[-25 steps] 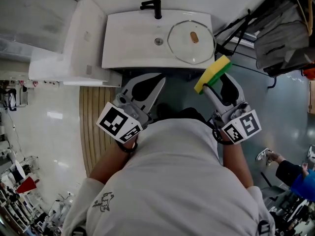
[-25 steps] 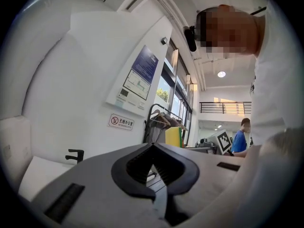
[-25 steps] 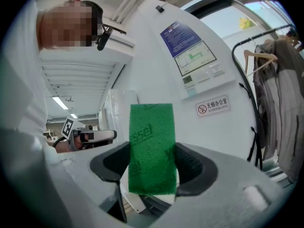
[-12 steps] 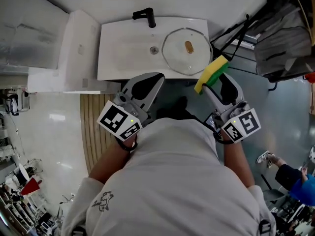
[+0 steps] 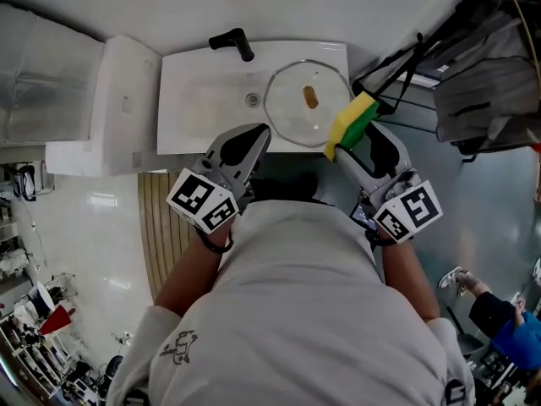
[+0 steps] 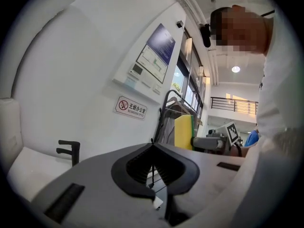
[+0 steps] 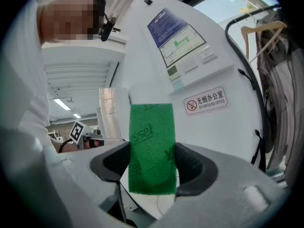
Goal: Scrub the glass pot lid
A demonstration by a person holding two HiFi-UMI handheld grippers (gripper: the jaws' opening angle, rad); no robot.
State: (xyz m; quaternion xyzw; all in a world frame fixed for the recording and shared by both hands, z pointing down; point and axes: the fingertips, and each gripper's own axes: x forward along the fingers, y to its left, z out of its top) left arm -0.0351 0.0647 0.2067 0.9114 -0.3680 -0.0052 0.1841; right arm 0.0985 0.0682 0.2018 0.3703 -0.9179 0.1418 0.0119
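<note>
The glass pot lid [image 5: 308, 103] with a brown knob lies in the right half of a white sink [image 5: 203, 100]. My right gripper [image 5: 348, 134] is shut on a yellow-and-green sponge [image 5: 352, 122], which overlaps the lid's near right rim in the head view. The green scouring face of the sponge [image 7: 152, 148] fills the space between the jaws in the right gripper view. My left gripper [image 5: 256, 138] is shut and holds nothing; its tip hangs over the sink's near edge, left of the lid. In the left gripper view its jaws [image 6: 153, 147] meet, with the sponge [image 6: 184, 131] beyond.
A black faucet [image 5: 233, 41] stands at the sink's back edge, and a drain [image 5: 252, 100] lies left of the lid. A white counter [image 5: 110, 108] runs left of the sink. A black rack with hanging grey fabric [image 5: 482, 83] stands to the right. A no-smoking sign [image 6: 130, 107] hangs on the wall.
Both grippers have come closer to the sink. The sponge went from short of the basin's front edge to over the lid's near right rim; the left tip now reaches the sink's edge.
</note>
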